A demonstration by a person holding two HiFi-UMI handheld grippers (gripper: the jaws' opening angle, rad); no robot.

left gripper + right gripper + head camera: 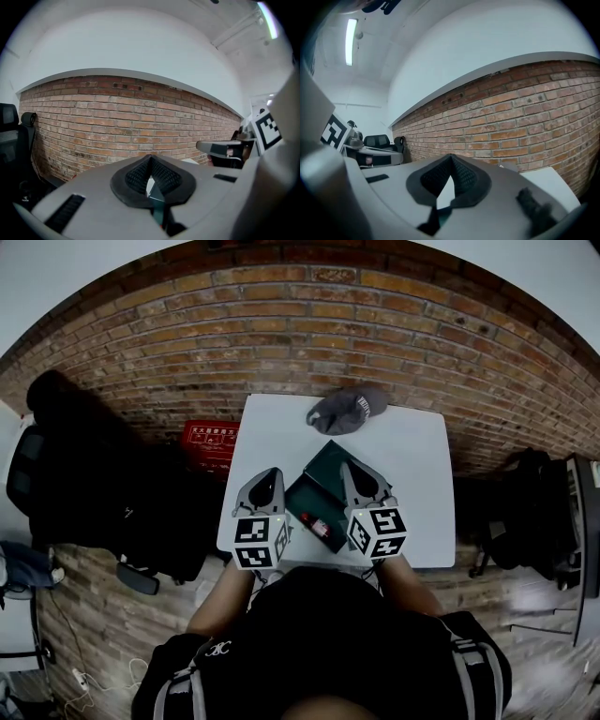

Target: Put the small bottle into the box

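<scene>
Both the left tongs (pixel 271 474) and right tongs (pixel 348 469) are closed and empty. Between them lies the small bottle (pixel 317 524), likely light, rigid and slick; best gripped across its body.

I see my left gripper (pixel 271 474) and right gripper (pixel 348 469) as grey shells with black ribbed pads (pixel 136 177) — each carries a white cube (pixel 261 542) printed with black square markers. My top (pixel 319 634) is black and short-sleeved, with grey straps (pixel 469 664) at the shoulders.
</scene>
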